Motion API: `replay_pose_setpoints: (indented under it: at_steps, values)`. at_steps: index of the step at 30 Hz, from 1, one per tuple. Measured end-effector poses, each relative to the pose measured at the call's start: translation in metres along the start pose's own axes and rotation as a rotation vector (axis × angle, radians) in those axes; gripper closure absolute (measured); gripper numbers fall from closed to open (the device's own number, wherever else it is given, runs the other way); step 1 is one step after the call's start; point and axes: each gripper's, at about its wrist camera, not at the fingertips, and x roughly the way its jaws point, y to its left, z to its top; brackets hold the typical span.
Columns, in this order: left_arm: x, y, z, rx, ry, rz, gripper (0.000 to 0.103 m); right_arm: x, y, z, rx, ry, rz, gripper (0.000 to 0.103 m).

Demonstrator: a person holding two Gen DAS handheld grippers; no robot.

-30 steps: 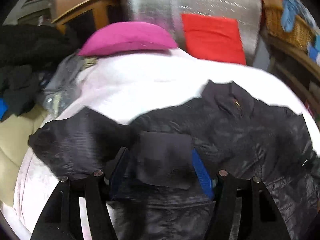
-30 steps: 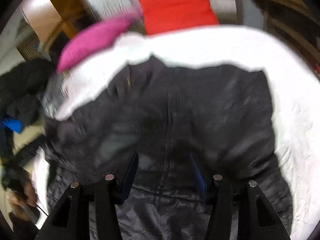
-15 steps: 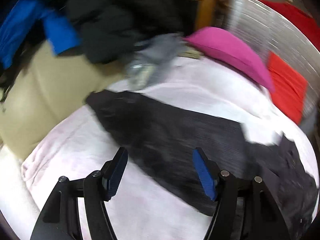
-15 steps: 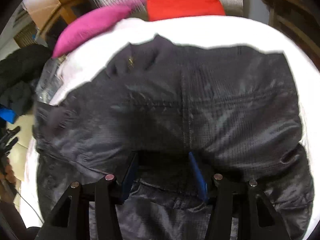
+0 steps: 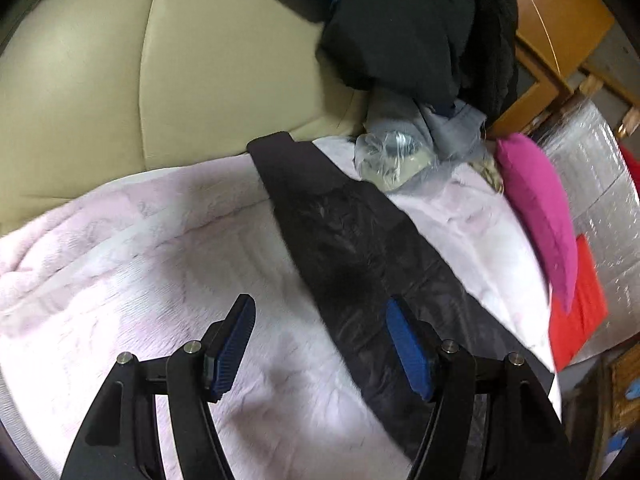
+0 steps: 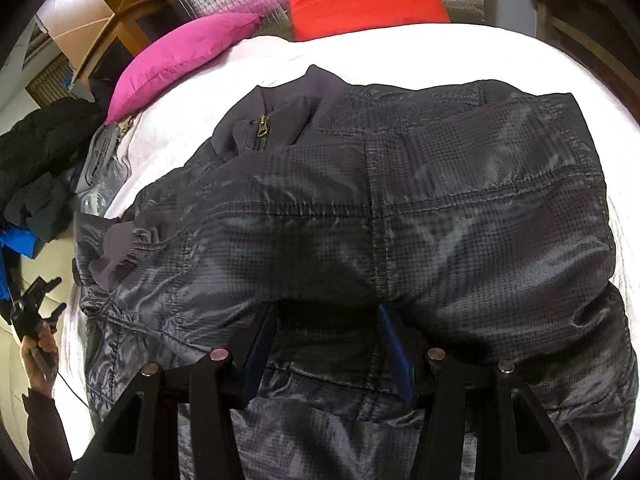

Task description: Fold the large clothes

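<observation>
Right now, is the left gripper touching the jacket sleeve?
Cannot tell. In the left wrist view the left gripper is open with nothing clamped; one finger overlaps the black sleeve, but no gap or contact shows plainly.

The left gripper [image 5: 320, 344] is a black two-finger tool: each finger is a pair of flat, angular black struts with cut-out slots, joined by round silver pins at the knuckles, and each ends in a long blue pad [image 5: 408, 350] with fine ribbing across its face. The right gripper [image 6: 326, 354] is built the same way (its pins look duller and slightly pinkish in this light), with dark blue pads [image 6: 394, 354] and black slotted struts below. At the edge of the right wrist view the left gripper [image 6: 34, 300] shows small and black, held by a hand [image 6: 38, 354] that comes out of a dark sleeve [image 6: 46, 432].
</observation>
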Motion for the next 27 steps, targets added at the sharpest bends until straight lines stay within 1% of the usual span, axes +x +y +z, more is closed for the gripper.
replay_pose_setpoints:
  at_steps: [4, 7, 9, 12, 16, 18, 19, 20, 22, 23, 25, 27]
  values:
    - [0.021, 0.004, 0.002, -0.047, 0.017, -0.042, 0.034, 0.003, 0.005, -0.001, -0.02, 0.0, -0.009, 0.044]
    - [0.04, 0.01, 0.003, -0.097, 0.054, -0.069, 0.035, 0.003, 0.006, -0.002, -0.034, -0.003, -0.014, 0.043]
    - [0.048, 0.011, 0.004, -0.116, 0.054, -0.092, 0.034, 0.003, 0.006, -0.002, -0.038, -0.005, -0.012, 0.043]
    - [0.056, 0.006, 0.007, -0.094, 0.038, -0.086, 0.034, 0.003, 0.006, -0.002, -0.039, -0.008, -0.011, 0.043]
    - [0.063, 0.0, 0.006, -0.076, 0.022, -0.099, 0.036, 0.003, 0.006, -0.002, -0.046, -0.009, -0.009, 0.043]
    - [0.066, -0.006, 0.005, -0.044, 0.007, -0.081, 0.037, 0.004, 0.006, -0.002, -0.045, -0.009, -0.008, 0.043]
    - [0.069, -0.01, 0.004, -0.019, -0.019, -0.073, 0.051, 0.004, 0.006, -0.002, -0.046, -0.009, -0.008, 0.043]
    - [0.071, -0.012, 0.003, -0.002, -0.012, -0.056, 0.068, 0.004, 0.006, -0.002, -0.046, -0.009, -0.009, 0.043]
    - [0.075, -0.016, 0.001, 0.028, -0.026, -0.011, 0.078, 0.004, 0.006, -0.002, -0.045, -0.008, -0.008, 0.043]
    - [0.075, -0.017, 0.0, 0.038, -0.039, -0.012, 0.086, 0.004, 0.006, -0.002, -0.045, -0.007, -0.008, 0.043]
    - [0.073, -0.019, -0.001, 0.032, -0.046, -0.02, 0.092, 0.004, 0.006, -0.002, -0.043, -0.006, -0.004, 0.043]
    - [0.061, -0.029, -0.001, 0.058, -0.079, -0.033, 0.095, 0.003, 0.005, -0.002, -0.039, -0.005, 0.0, 0.043]
